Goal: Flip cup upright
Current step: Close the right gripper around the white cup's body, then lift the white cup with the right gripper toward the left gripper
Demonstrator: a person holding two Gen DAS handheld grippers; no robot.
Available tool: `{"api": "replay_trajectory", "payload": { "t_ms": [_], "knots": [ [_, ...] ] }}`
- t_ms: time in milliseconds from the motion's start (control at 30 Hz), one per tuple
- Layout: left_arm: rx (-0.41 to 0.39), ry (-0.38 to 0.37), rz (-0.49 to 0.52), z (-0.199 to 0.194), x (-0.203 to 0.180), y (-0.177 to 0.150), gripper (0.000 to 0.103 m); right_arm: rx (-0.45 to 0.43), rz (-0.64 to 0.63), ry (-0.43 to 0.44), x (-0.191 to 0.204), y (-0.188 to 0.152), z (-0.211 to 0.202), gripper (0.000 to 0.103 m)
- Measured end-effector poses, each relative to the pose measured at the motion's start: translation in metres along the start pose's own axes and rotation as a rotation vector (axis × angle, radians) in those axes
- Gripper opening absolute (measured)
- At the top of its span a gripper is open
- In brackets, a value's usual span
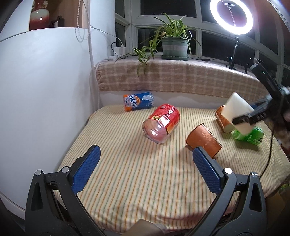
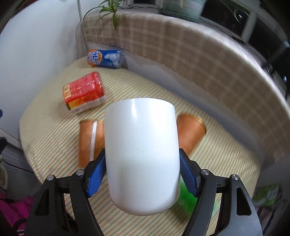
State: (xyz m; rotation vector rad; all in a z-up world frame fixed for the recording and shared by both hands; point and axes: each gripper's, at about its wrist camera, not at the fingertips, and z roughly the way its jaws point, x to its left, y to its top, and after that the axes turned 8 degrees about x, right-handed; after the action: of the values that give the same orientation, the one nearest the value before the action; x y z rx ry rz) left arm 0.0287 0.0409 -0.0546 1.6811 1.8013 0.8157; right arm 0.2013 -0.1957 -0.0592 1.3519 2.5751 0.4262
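My right gripper (image 2: 142, 163) is shut on a white cup (image 2: 141, 145) and holds it tilted in the air above the striped table. In the left wrist view the white cup (image 1: 237, 112) hangs at the right in the right gripper (image 1: 243, 120). Two brown paper cups lie on their sides beneath it: the near one (image 1: 203, 140) and the far one (image 1: 223, 118). They also show in the right wrist view, one to the left (image 2: 90, 141) and one to the right (image 2: 190, 131) of the white cup. My left gripper (image 1: 145, 168) is open and empty over the table's front.
A red can (image 1: 162, 123) lies mid-table, a blue Arctic Ocean can (image 1: 138, 102) at the back, a green bottle (image 1: 249, 135) at the right under the white cup. The striped tablecloth (image 1: 136, 181) covers the table. A potted plant (image 1: 174, 45) and ring light (image 1: 231, 16) stand on the sill.
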Motion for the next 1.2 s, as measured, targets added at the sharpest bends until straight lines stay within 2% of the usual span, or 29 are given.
{"api": "replay_trajectory", "payload": {
  "t_ms": [267, 467, 567, 800, 1000, 1200],
  "knots": [
    [0.08, -0.119, 0.016, 0.016, -0.009, 0.004, 0.103, 0.042, 0.228, 0.095, 0.01, -0.065, 0.012, 0.074],
    [0.157, -0.208, -0.021, 0.03, -0.011, 0.005, 0.103, 0.065, 0.402, 0.179, 0.014, -0.097, 0.029, 0.074],
    [0.172, -0.227, -0.019, 0.034, -0.013, 0.006, 0.103, 0.074, 0.47, 0.212, 0.013, -0.109, 0.034, 0.074],
    [0.218, -0.296, -0.026, 0.041, -0.021, 0.004, 0.103, 0.073, 0.527, 0.23, 0.013, -0.116, 0.038, 0.074],
    [0.267, -0.325, -0.049, 0.048, -0.024, 0.005, 0.103, 0.054, 0.492, 0.196, 0.023, -0.113, 0.04, 0.075],
    [0.277, -0.328, -0.044, 0.047, -0.027, 0.005, 0.103, 0.004, 0.443, 0.138, 0.028, -0.113, 0.024, 0.079]
  ]
}}
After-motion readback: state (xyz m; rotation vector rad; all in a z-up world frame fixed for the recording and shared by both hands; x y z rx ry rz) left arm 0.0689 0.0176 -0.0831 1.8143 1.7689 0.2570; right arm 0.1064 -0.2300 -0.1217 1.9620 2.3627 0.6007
